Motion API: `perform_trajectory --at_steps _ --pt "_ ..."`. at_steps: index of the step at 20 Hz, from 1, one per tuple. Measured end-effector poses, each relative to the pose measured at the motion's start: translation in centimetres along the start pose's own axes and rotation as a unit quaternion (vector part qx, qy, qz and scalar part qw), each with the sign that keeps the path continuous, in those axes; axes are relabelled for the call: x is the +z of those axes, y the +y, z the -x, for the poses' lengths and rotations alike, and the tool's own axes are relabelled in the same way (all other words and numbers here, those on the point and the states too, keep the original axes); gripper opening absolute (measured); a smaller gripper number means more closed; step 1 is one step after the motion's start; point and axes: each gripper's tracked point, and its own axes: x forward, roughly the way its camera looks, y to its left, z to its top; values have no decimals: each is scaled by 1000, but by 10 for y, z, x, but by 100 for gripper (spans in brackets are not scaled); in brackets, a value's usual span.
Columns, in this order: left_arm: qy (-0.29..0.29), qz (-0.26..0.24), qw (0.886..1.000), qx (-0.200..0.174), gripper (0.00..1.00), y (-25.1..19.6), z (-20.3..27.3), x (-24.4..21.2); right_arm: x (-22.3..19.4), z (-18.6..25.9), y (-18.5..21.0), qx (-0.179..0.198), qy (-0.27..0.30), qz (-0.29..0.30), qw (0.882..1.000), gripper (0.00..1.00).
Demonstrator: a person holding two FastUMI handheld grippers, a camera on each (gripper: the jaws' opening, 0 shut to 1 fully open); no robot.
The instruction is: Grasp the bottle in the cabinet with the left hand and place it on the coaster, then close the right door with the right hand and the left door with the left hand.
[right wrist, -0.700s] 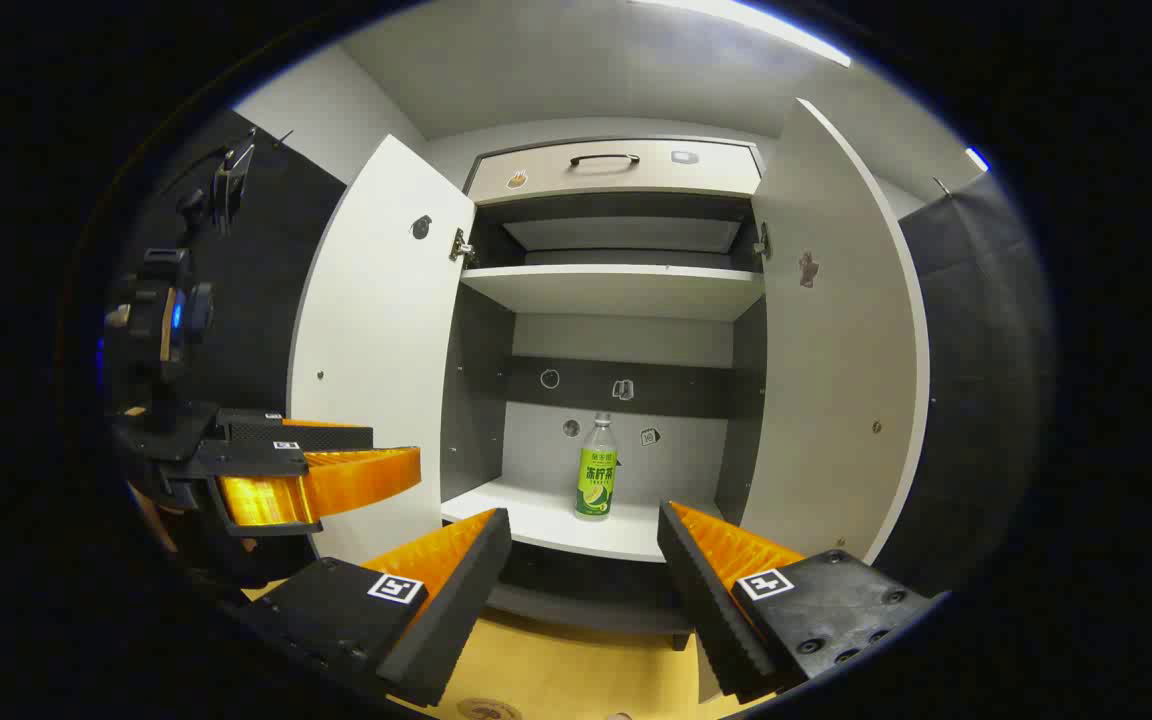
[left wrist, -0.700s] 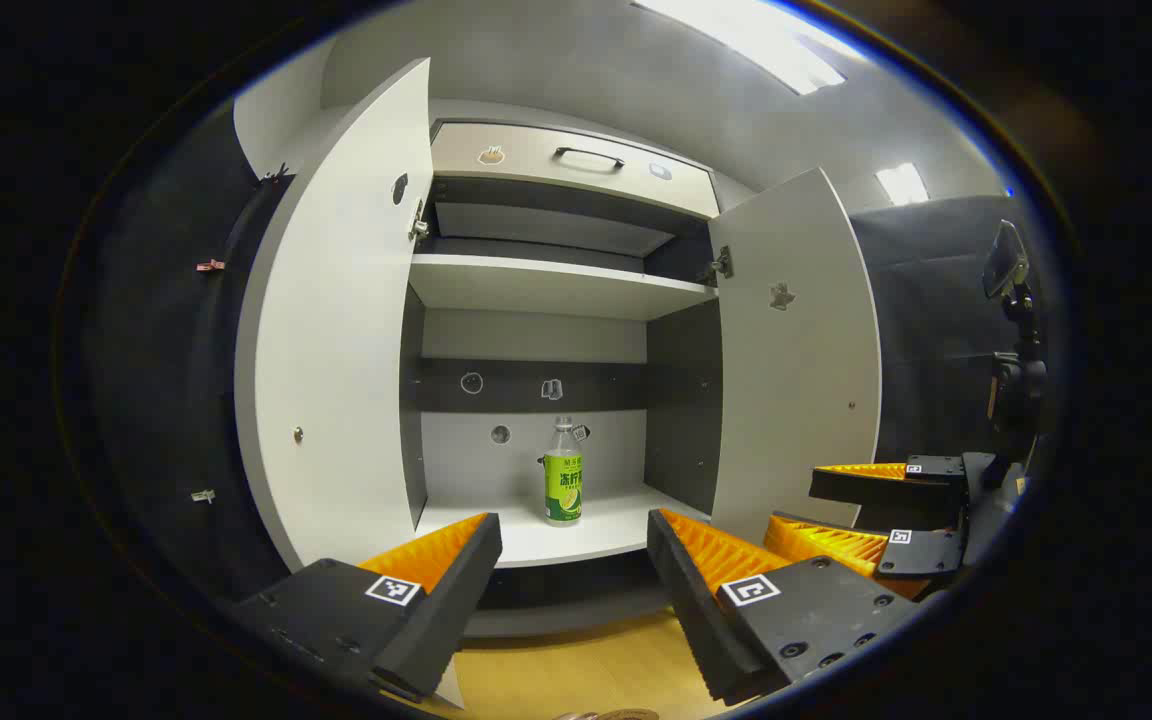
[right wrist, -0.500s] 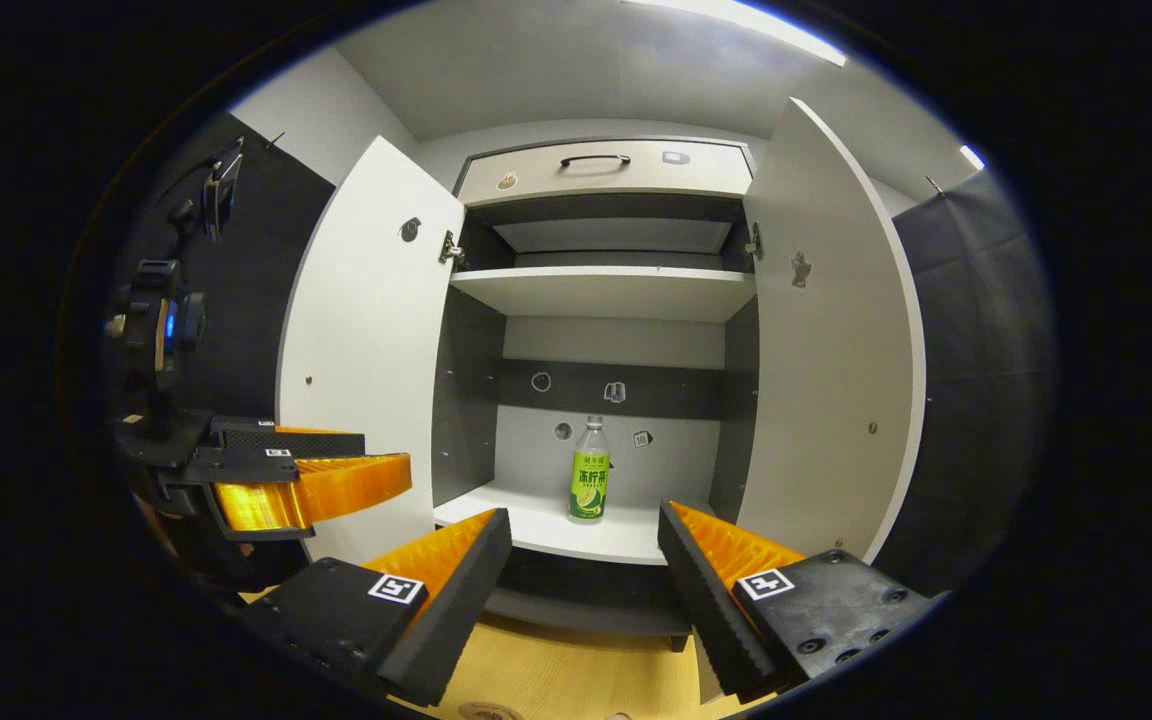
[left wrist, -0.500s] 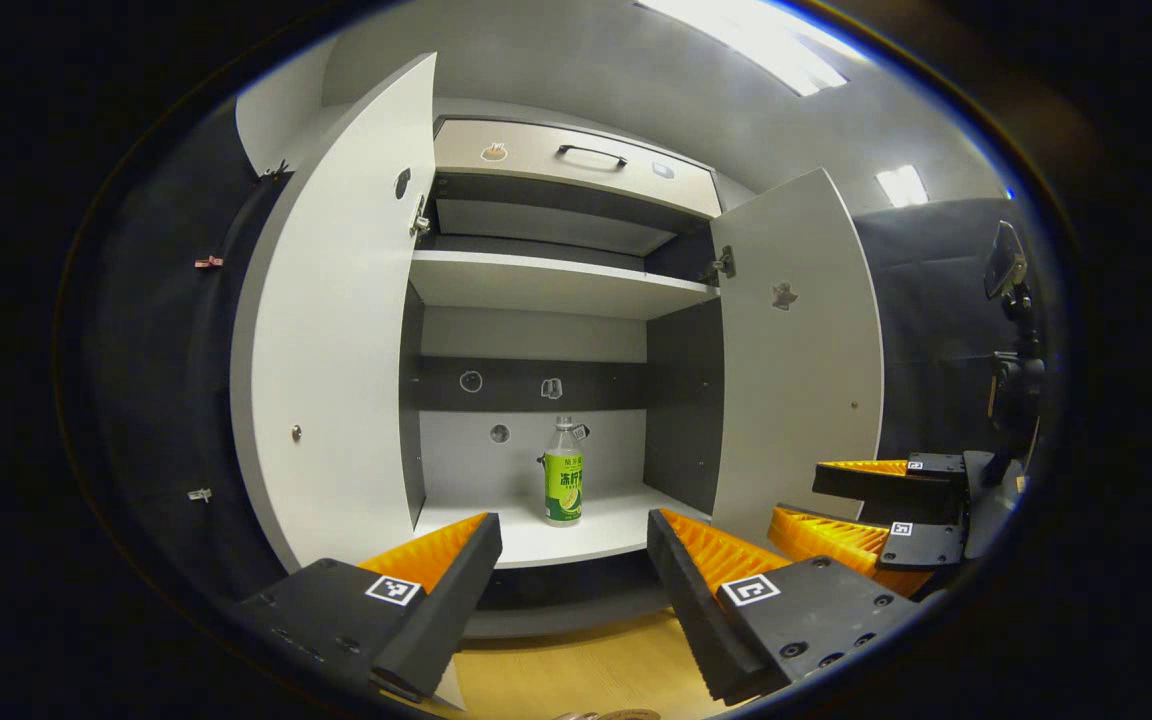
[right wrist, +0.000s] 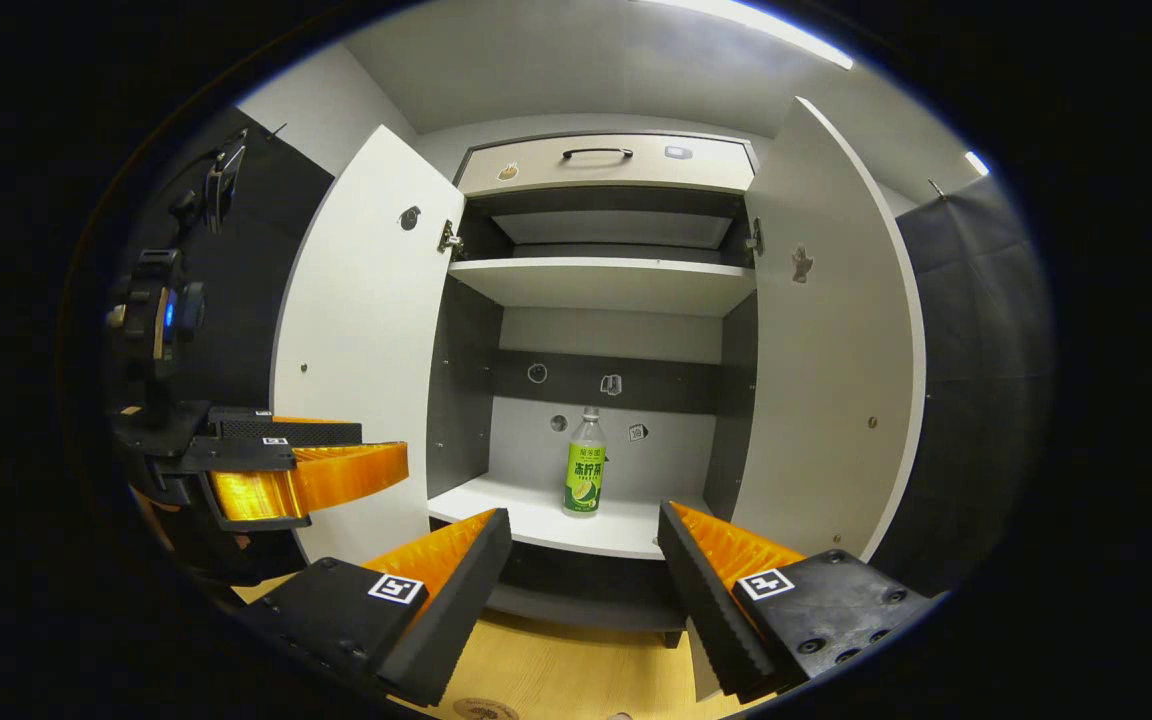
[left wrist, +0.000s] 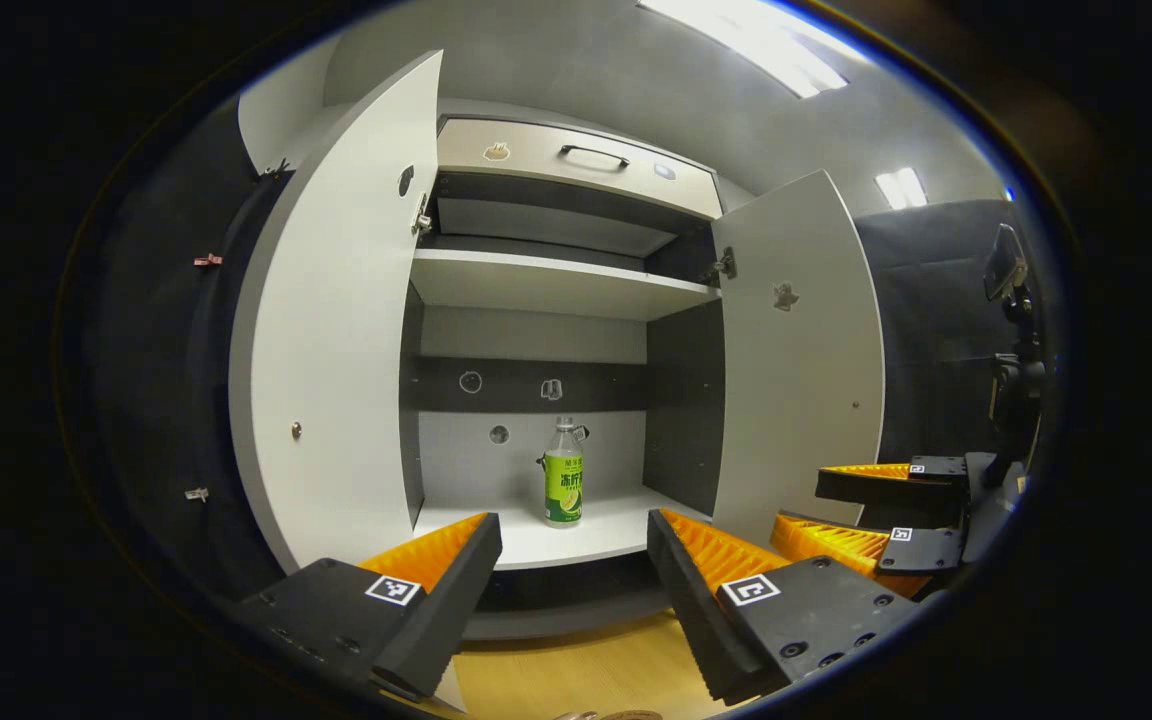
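A clear bottle (left wrist: pixel 563 474) (right wrist: pixel 585 465) with a green label stands upright on the lower shelf (left wrist: pixel 576 535) of a white cabinet. Both cabinet doors hang wide open: the left door (left wrist: pixel 336 330) (right wrist: pixel 361 340) and the right door (left wrist: pixel 801 350) (right wrist: pixel 831 330). My left gripper (left wrist: pixel 574 575) is open, in front of the cabinet and well short of the bottle; it also appears at the left of the right gripper view (right wrist: pixel 306 470). My right gripper (right wrist: pixel 584 570) is open too, seen at the right of the left gripper view (left wrist: pixel 876 510). A round coaster's edge (right wrist: pixel 481 710) (left wrist: pixel 616 714) peeks in at the bottom.
A wooden table top (right wrist: pixel 576 675) lies below the cabinet. Above the upper shelf (left wrist: pixel 556 285) sits a drawer with a dark handle (left wrist: pixel 591 155). Camera gear on a stand (left wrist: pixel 1011 330) is at the far right, and similar gear (right wrist: pixel 161 300) at the left.
The right gripper view has shifted slightly, so the cabinet and bottle sit a bit further left and higher. The left gripper view barely drifted. Both grippers stay open.
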Motion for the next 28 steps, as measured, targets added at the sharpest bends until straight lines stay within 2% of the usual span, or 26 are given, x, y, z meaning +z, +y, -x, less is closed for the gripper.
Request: perform_trajectory --at_steps 5,9,13,19,24,26,28 --pt "-14 10 999 -33 93 -9 -14 8 2 10 -10 -39 0 7 999 98" --pt "-22 -1 998 -56 93 -22 -37 10 1 23 -22 -76 4 16 997 98" --pt "-25 17 998 -62 93 -30 -81 6 4 22 -40 -84 -12 30 996 98" --pt "-47 2 998 -32 93 -29 -181 5 -20 -8 -62 -54 -6 40 998 98" --pt "-35 13 999 -14 93 -19 -267 -24 -50 -30 -66 -23 18 21 999 98" --pt "-33 12 999 4 93 -7 -294 -34 -61 -38 -62 -8 27 15 999 98" --pt "-29 -10 999 27 93 7 -313 -42 -70 -44 -60 3 41 9 999 98"
